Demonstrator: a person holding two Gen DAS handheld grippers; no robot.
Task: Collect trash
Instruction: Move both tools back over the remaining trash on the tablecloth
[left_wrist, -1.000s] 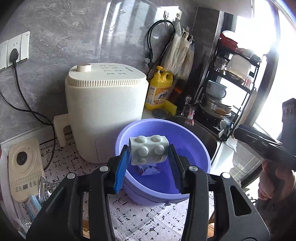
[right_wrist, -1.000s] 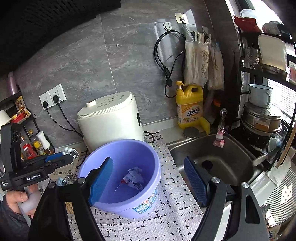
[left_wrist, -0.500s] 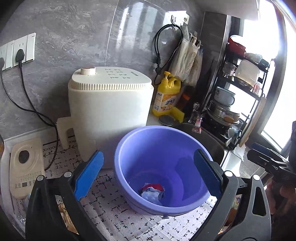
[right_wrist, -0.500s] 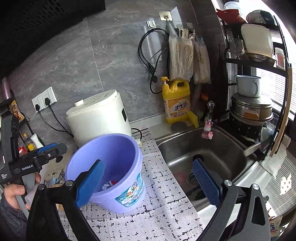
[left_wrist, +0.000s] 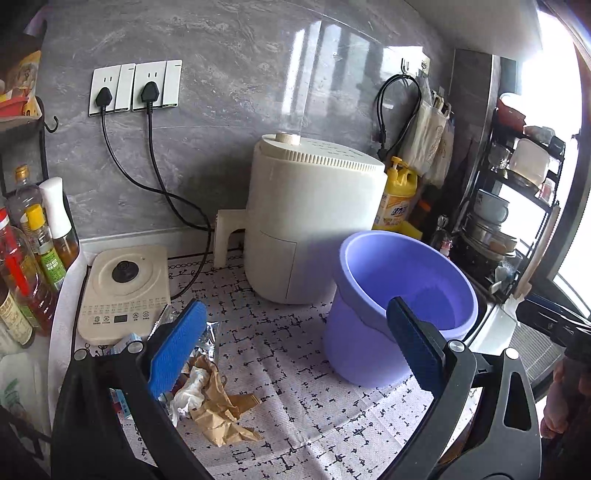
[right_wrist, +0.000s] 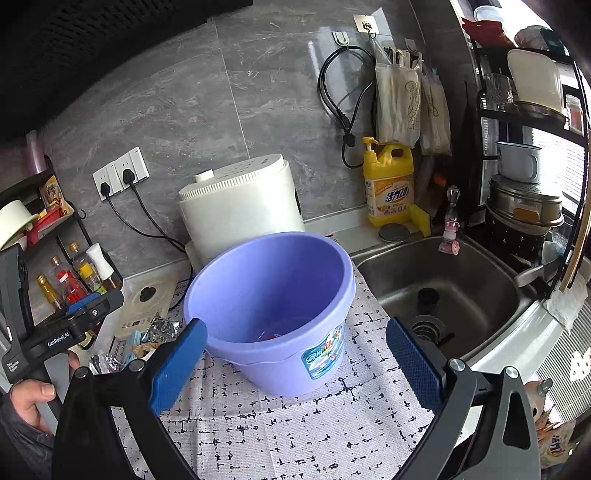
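Observation:
A purple plastic bucket stands on the patterned mat, also in the right wrist view, with a bit of crumpled trash at its bottom. A pile of trash lies on the mat left of the bucket: crumpled brown paper, white tissue and a silver foil wrapper. My left gripper is open and empty, its left finger over the pile. My right gripper is open and empty, in front of the bucket.
A white air fryer stands behind the bucket. An induction cooker and oil bottles are at the left. A steel sink, yellow detergent bottle and dish rack are at the right.
My left gripper opened and let the grey toy brick drop into the bucket, then swung left and back toward the trash pile. My right gripper stayed open and shifted slightly.

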